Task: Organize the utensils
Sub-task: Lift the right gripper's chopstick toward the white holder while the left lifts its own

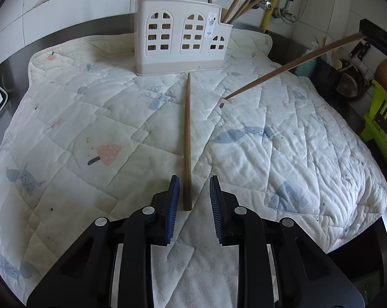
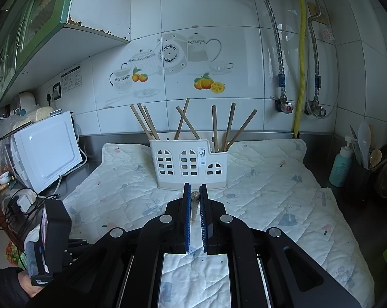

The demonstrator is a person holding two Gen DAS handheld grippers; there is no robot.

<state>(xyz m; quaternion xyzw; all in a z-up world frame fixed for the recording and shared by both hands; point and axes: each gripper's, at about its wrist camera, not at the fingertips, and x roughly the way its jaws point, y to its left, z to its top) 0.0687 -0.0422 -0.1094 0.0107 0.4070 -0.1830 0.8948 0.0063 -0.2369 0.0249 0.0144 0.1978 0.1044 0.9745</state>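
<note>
A white utensil holder point(image 1: 183, 38) with window cut-outs stands at the far side of a quilted mat point(image 1: 283, 154), with several wooden chopsticks upright in it. One chopstick point(image 1: 187, 141) lies flat on the mat, pointing at the holder. Its near end sits between the fingers of my left gripper point(image 1: 194, 179), and the blue pads stand apart from it. In the right wrist view my right gripper point(image 2: 195, 186) is shut on another chopstick point(image 2: 195, 196), seen end-on, in front of the holder point(image 2: 190, 164). From the left wrist view that chopstick point(image 1: 291, 68) slants down from the upper right, its tip at the mat.
A white microwave point(image 2: 44, 154) stands left of the mat, with cables and a charger before it. On the right are a teal bottle point(image 2: 341, 166), a dark pot of utensils point(image 2: 360, 179) and a green rack point(image 1: 383, 118). Pipes and valves run down the tiled wall point(image 2: 301, 77).
</note>
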